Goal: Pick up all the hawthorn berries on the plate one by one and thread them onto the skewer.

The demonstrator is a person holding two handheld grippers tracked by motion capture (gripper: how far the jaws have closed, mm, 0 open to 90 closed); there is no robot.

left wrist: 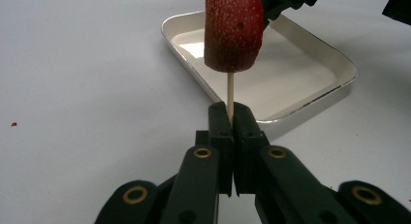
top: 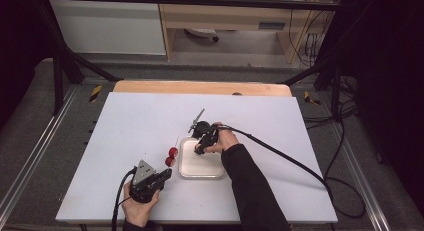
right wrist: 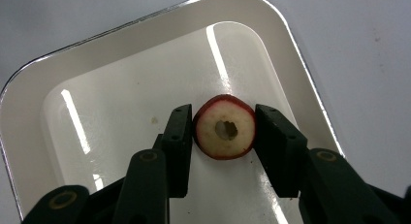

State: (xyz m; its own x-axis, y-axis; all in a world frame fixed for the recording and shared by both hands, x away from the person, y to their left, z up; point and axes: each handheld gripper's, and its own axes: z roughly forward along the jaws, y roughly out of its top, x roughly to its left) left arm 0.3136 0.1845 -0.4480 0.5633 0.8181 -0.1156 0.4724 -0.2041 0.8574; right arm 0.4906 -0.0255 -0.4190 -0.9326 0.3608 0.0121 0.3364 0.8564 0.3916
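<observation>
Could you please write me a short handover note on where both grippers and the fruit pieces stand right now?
Left gripper: jaws shut on a wooden skewer, held beside the tray; red fruit is already threaded on it.
Right gripper: over the white tray, jaws around a cored red fruit slice; I cannot tell whether they grip it yet.
Done: the high view shows two red pieces on the skewer.
Left, probably: secure the slice, carry it to the skewer tip and thread it through its centre hole.
</observation>
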